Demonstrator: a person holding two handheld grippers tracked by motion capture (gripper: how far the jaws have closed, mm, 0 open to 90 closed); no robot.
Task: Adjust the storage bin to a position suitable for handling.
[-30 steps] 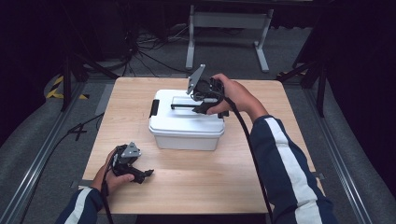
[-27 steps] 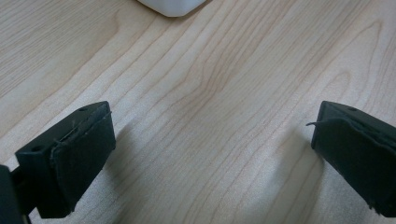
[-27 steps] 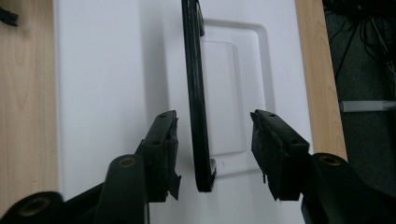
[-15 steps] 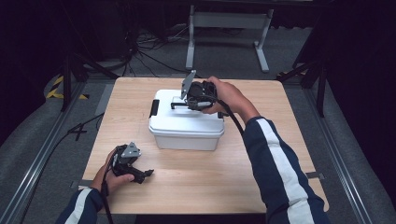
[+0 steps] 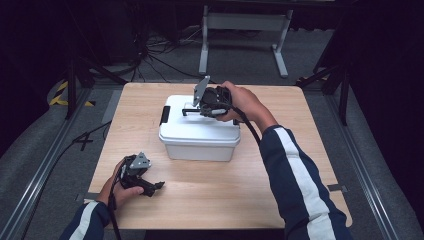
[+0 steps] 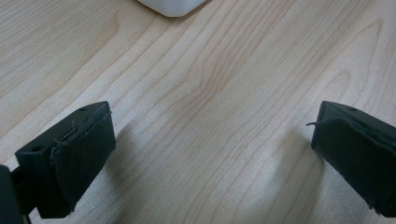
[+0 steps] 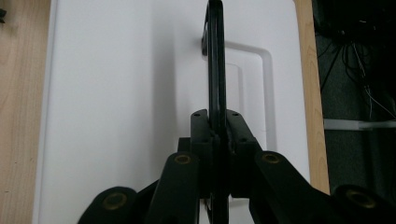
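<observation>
A white lidded box stands in the middle of the wooden table. Its black carry handle is raised upright over the lid. My right gripper is shut on this handle, with the pads pressed against both of its sides. From above, the right gripper sits over the lid's far side. My left gripper rests on the table at the front left, apart from the box. Its jaws stand wide open with only bare wood between them. A corner of the box lies ahead of it.
A black latch sits on the box's left end. Behind the table stands a grey metal frame, and cables lie on the dark floor. Metal rails run along both sides of the table.
The right gripper has shifted a little to the left over the lid and its jaws have closed on the raised handle. The left gripper has not moved.
</observation>
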